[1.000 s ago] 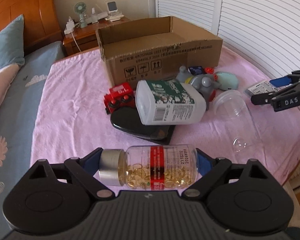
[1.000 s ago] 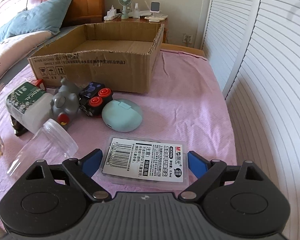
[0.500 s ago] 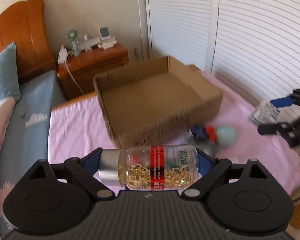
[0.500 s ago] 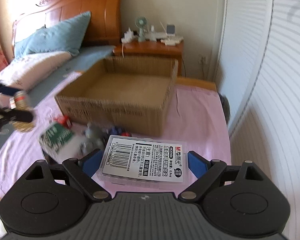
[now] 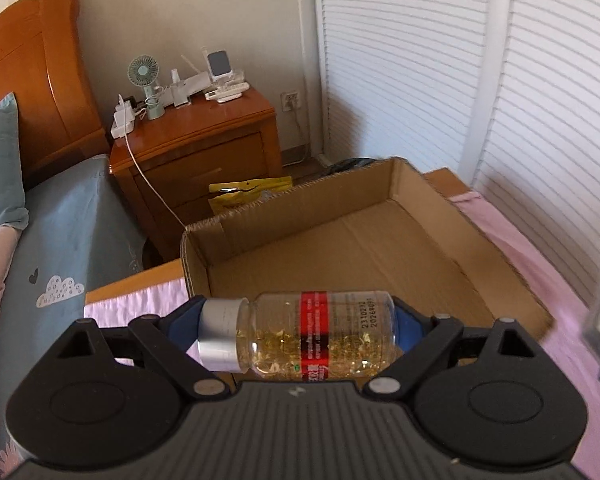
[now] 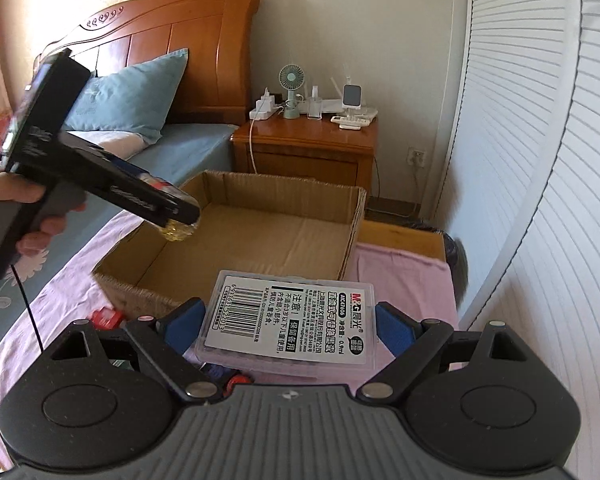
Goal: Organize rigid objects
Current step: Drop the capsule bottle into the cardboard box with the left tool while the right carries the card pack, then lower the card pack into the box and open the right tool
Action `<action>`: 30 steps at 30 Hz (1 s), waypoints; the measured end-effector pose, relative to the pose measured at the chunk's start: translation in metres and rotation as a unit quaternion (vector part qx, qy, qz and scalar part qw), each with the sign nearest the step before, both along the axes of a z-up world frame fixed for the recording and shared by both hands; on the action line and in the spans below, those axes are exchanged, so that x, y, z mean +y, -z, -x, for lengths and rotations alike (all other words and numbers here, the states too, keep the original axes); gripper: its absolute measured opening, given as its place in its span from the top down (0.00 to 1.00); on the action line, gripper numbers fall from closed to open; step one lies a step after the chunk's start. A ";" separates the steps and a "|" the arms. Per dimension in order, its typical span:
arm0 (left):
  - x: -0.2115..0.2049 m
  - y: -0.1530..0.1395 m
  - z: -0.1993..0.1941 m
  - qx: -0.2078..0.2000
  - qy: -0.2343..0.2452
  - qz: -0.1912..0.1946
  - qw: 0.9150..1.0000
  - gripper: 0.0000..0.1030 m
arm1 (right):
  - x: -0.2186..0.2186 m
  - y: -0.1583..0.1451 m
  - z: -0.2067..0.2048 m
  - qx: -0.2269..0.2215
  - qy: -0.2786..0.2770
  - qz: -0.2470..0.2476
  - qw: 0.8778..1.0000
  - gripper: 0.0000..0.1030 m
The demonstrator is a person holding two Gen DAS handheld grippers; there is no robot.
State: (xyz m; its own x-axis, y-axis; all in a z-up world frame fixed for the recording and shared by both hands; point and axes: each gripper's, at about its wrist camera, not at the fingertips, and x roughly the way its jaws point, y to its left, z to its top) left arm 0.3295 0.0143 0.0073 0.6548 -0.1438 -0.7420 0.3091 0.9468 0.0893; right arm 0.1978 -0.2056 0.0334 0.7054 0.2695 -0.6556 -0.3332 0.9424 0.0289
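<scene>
nothing in the cardboard box [image 5: 340,248] yet. left gripper [image 5: 300,328] clamps the pill bottle [image 5: 300,334] over it, right gripper [image 6: 288,320] pinches the flat plastic case [image 6: 290,322] near its edge. both drops left.

The open brown cardboard box [image 5: 340,240] is showing a bare floor, nothing sitting inside, its top wide open from above. The left gripper [image 5: 300,330], clamping the clear capsule bottle with the silver cap [image 5: 300,332], is hanging over the near left wall, while the right gripper [image 6: 288,322] with its flat clear plastic case [image 6: 292,320] is hovering at the near wall.
</scene>
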 end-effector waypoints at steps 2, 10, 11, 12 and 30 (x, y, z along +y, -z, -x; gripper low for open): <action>0.000 0.006 -0.015 -0.006 -0.011 0.001 1.000 0.10 | 0.001 0.001 -0.009 0.000 0.000 0.004 1.000 0.09; 0.006 0.009 -0.021 -0.023 -0.022 0.007 0.999 0.09 | 0.008 0.008 -0.033 0.012 0.003 0.007 1.000 0.09; 0.008 0.007 -0.017 -0.020 -0.021 0.008 1.000 0.09 | 0.009 0.009 -0.033 0.013 0.002 0.008 1.000 0.09; 0.010 0.004 -0.010 -0.018 -0.019 0.010 1.000 0.08 | 0.011 0.008 -0.034 0.014 0.001 0.009 1.000 0.09; 0.067 -0.010 0.143 -0.045 -0.039 0.017 0.998 0.03 | 0.050 0.012 -0.093 0.036 -0.020 0.021 0.999 0.09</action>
